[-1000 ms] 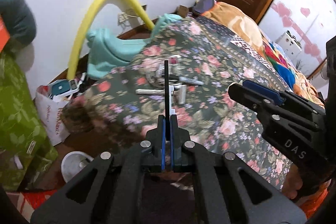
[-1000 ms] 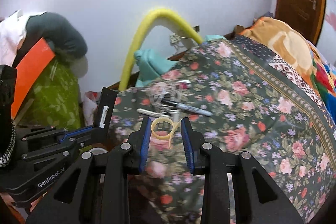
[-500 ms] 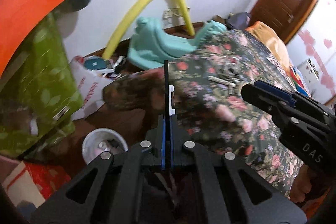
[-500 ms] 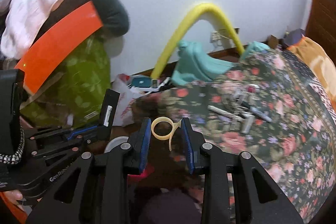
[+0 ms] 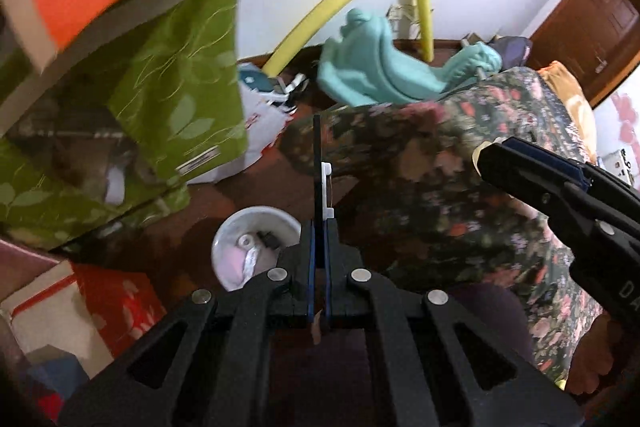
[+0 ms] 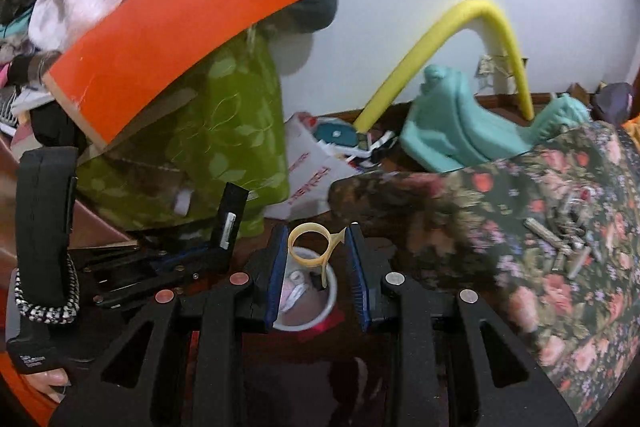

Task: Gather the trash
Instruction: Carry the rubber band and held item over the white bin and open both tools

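My left gripper (image 5: 319,229) is shut on a thin black strip (image 5: 317,163) with a small white clip on its side; the strip stands up from the pads. My right gripper (image 6: 317,233) is shut on a pale yellow plastic ring (image 6: 310,247) with a short tail. A white cup (image 5: 256,247) holding bits of rubbish stands on the dark floor. It is left of the left fingertips, and in the right wrist view the cup (image 6: 320,311) lies directly below the ring. Several pens and metal pieces (image 6: 560,239) lie on the floral bedspread (image 6: 540,287).
A green leaf-patterned bag (image 6: 224,131) under an orange board (image 6: 180,23) crowds the left. A white plastic bag (image 6: 308,175), a teal plastic seat (image 6: 452,123) and a yellow foam tube (image 6: 440,39) stand by the wall. A red box (image 5: 116,299) sits near the cup.
Both hands have swung left and down, off the bedspread towards the floor. The white cup has come close under the right gripper. Both grips are unchanged.
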A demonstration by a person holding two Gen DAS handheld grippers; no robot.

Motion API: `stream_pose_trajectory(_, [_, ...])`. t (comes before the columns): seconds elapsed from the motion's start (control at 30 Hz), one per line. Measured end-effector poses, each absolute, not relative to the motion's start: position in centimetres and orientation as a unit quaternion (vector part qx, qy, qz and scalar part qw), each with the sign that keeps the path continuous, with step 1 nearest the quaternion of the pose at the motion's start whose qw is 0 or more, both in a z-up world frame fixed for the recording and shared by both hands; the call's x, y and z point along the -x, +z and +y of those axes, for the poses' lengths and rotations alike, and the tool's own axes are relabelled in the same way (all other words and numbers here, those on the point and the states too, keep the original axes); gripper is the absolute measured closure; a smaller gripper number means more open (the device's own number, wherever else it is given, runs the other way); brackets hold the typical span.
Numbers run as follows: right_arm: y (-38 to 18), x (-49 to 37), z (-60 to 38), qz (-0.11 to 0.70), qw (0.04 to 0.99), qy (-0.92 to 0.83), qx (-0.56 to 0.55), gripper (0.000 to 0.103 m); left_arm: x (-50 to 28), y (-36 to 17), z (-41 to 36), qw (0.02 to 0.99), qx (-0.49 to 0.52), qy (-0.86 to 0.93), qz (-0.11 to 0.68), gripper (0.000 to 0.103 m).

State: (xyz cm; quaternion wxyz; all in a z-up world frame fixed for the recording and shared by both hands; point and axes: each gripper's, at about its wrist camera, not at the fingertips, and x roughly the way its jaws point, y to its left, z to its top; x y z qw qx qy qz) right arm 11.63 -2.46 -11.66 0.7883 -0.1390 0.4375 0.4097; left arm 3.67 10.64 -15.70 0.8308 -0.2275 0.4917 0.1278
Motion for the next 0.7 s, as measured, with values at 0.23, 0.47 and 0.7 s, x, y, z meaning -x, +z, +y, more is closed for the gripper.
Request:
stream_pose_trajectory(0.23, [-14.8, -11.1, 0.9, 0.475, 0.758, 0.421, 0.152, 0.076, -2.6, -19.8, 13.1, 0.804, 0.241, 0.139, 0.526, 0.101])
stream_pose_trajectory(0.47, [-18.6, -11.3, 3.9, 0.526, 0.718, 0.425, 0.167, 0.076, -2.0, -24.2, 15.5, 0.769, 0.272, 0.139, 0.561, 0.101])
stream_pose_trajectory(0.7, [-20.8, -12.4, 5.9, 0.566, 0.69, 0.422, 0.16, 0.075, -2.4, -26.8, 16.6, 0.752, 0.303, 0.13, 0.57, 0.101])
